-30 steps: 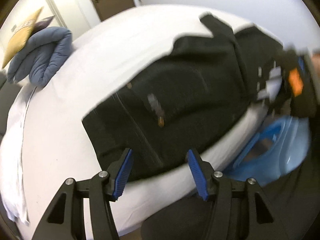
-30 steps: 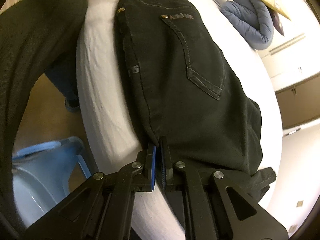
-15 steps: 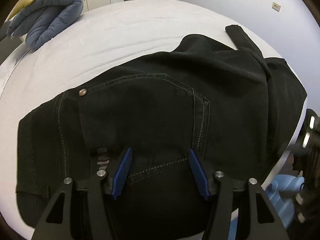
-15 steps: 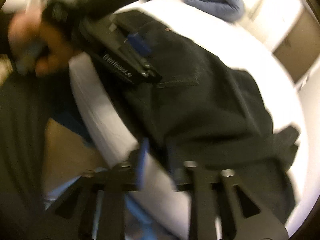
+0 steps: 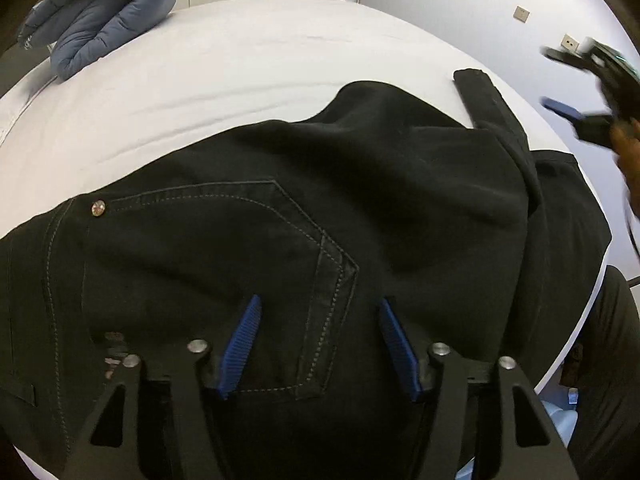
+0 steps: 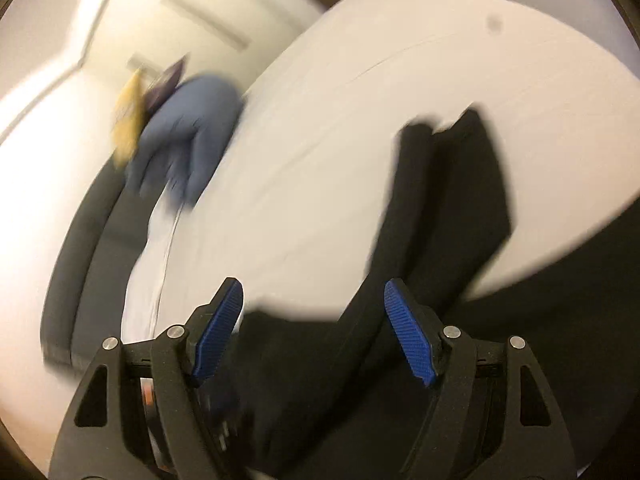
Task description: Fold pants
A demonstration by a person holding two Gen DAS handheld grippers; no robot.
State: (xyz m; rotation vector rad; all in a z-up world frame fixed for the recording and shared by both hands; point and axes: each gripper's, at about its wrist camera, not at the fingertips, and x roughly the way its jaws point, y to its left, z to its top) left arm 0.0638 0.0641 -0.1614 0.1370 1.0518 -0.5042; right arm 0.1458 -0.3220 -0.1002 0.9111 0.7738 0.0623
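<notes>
Left wrist view, from the left edge across: a folded blue duvet (image 5: 100, 8) sits at the far corner of the white bed (image 5: 260, 64), with a broad strip of bare sheet between it and the black pants (image 5: 320, 208). The pants lie folded across the near part of the bed, back pocket up, a rivet showing at the pocket's left corner; their left end is cut off by the frame and their near edge is hidden under the left gripper (image 5: 318, 340). Its jaws are opening over the pocket, blue pads apart, with fabric below them but nothing pinched. Further right a leg end pokes out toward the far edge of the bed, and the folded stack runs to the bed's right edge. Beyond it the right gripper (image 5: 580, 84) hangs in the air, blurred, a hand (image 5: 628, 148) behind it partly cropped.

Right wrist view is smeared by motion. The duvet (image 6: 188, 140) and a yellow shape beside it are hard to make out. White bed (image 6: 340, 120) fills the middle. The right gripper (image 6: 314, 332) is opening, pads wide, holding nothing; dark cloth, probably the pants (image 6: 452, 208), stretches beyond and under it toward the right.
</notes>
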